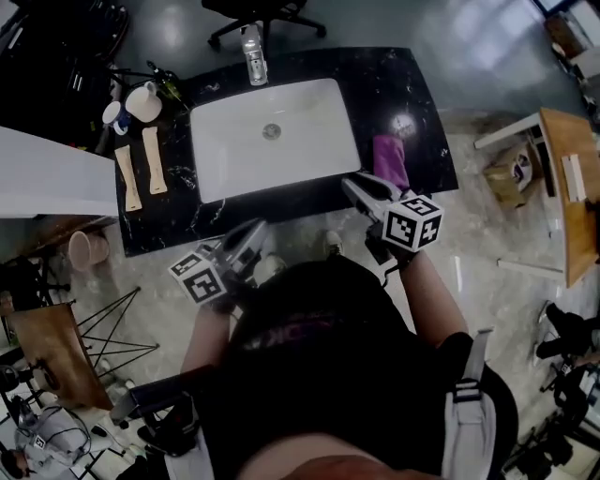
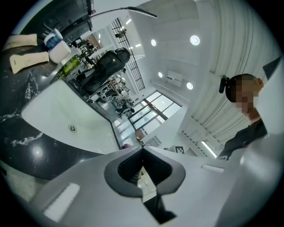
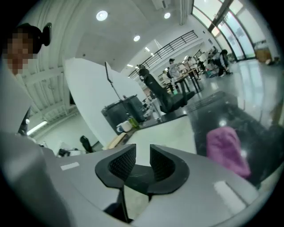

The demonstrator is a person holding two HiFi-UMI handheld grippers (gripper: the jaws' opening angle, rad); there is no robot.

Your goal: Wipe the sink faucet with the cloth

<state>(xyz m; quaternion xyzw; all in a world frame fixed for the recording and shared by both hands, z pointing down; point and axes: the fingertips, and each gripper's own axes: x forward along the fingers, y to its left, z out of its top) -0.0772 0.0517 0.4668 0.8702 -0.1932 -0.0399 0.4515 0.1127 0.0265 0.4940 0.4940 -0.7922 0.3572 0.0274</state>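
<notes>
Black marble bench (image 1: 424,105) on a glossy floor (image 1: 487,56): one white sink (image 1: 309,141), one faucet (image 1: 254,56) at its far rim, one purple cloth (image 1: 390,159) right of it. Left gripper (image 1: 254,231) closed, empty; right gripper (image 1: 352,187) slightly parted, empty.

**Bright, open workroom**

A glossy grey floor (image 1: 487,56) reflects the lights. A black office chair (image 1: 265,23) stands at the far side of the dark stone bench (image 1: 427,103), and a wooden table (image 1: 572,178) stands to the right. Round ceiling lights (image 2: 195,40) shine above tall windows (image 2: 153,106).
</notes>
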